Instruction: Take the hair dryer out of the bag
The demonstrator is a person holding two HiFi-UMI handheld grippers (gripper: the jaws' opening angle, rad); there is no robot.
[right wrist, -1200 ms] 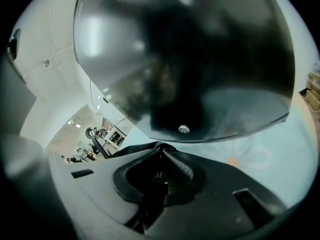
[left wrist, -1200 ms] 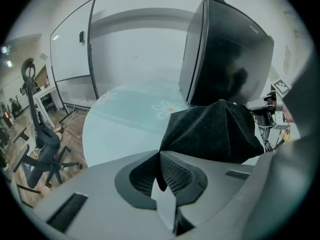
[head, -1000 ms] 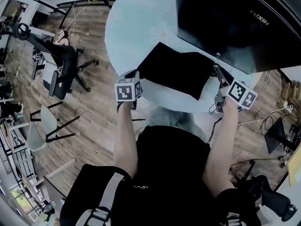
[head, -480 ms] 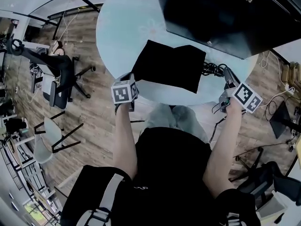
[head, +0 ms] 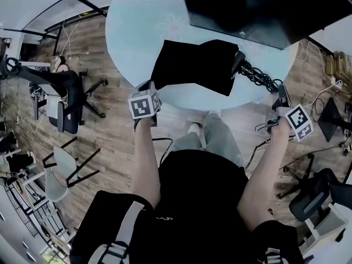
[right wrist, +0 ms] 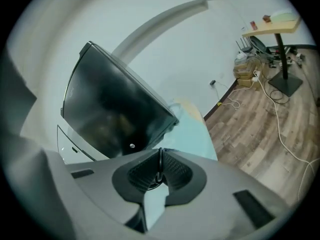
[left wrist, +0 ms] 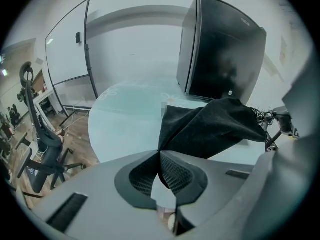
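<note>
Pinching bag (left wrist: 215, 129), left gripper (left wrist: 159, 153); right gripper (right wrist: 159, 169) pinches cord (head: 258, 77).

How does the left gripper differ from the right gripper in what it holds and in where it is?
The left gripper is shut on a corner of the black bag; the right gripper is shut on the coiled cord. The left gripper sits at the near edge of the table; the right gripper is beyond the table, over the wood floor, with the coiled cord running from the black bag to it. Both are closed on something.
</note>
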